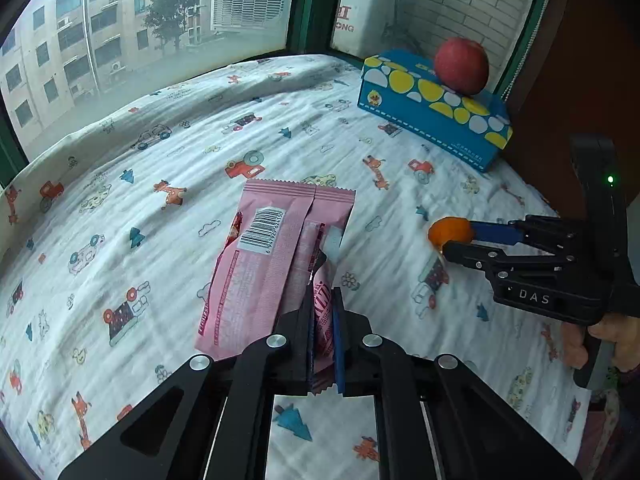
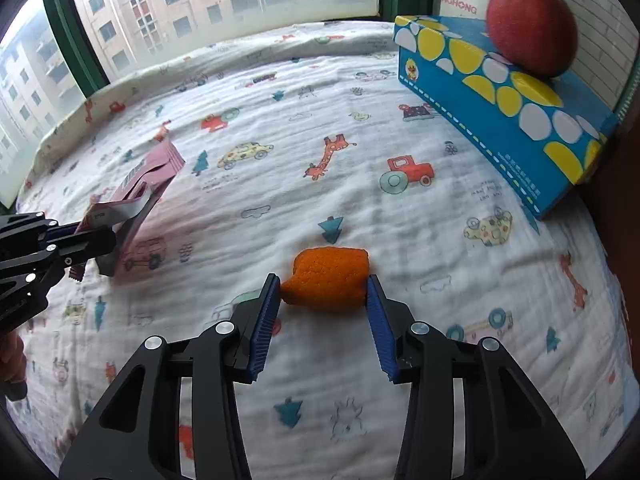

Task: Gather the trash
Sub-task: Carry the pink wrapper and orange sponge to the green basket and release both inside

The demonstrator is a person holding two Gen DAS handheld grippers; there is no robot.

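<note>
1. On the cartoon-print sheet (image 2: 280, 152), by the window, both pieces of trash sit in a grip: pink wrapper (image 1: 276, 248) w/ the left gripper (image 1: 323, 340), orange peel (image 2: 328, 280) w/ the right gripper (image 2: 324, 300).
2. Left jaws are clenched on the wrapper's near end. Its long axis runs from the jaws toward 12 o'clock in the left wrist view, barcode side up; the far end looks raised off the sheet in the right wrist view, can't tell for sure.
3. Right jaws are grasping the peel across its width: blue pads (image 2: 264, 320) touch its 9 and 3 o'clock flanks. The peel sits at the very fingertips, not deep betw. them, and appears to rest on the sheet.
4. Key relation: each item lies straight ahead of its own jaws, at 12 o'clock, so no reach across is needed. The two grippers are well apart; the right one shows at 3 o'clock in the left view, the left one at 9 o'clock in the right view.
5. No bin is visible in either view, so the drop-off direction can't be told.
6. Judgement: next is prob. a lift. The tip-only hold on the peel could slip; the wrapper grip looks firmer.
7. Blue tissue box (image 2: 508, 120) w/ a red apple (image 2: 528, 28) on top sits at 1–2 o'clock, well clear of both grips.
</note>
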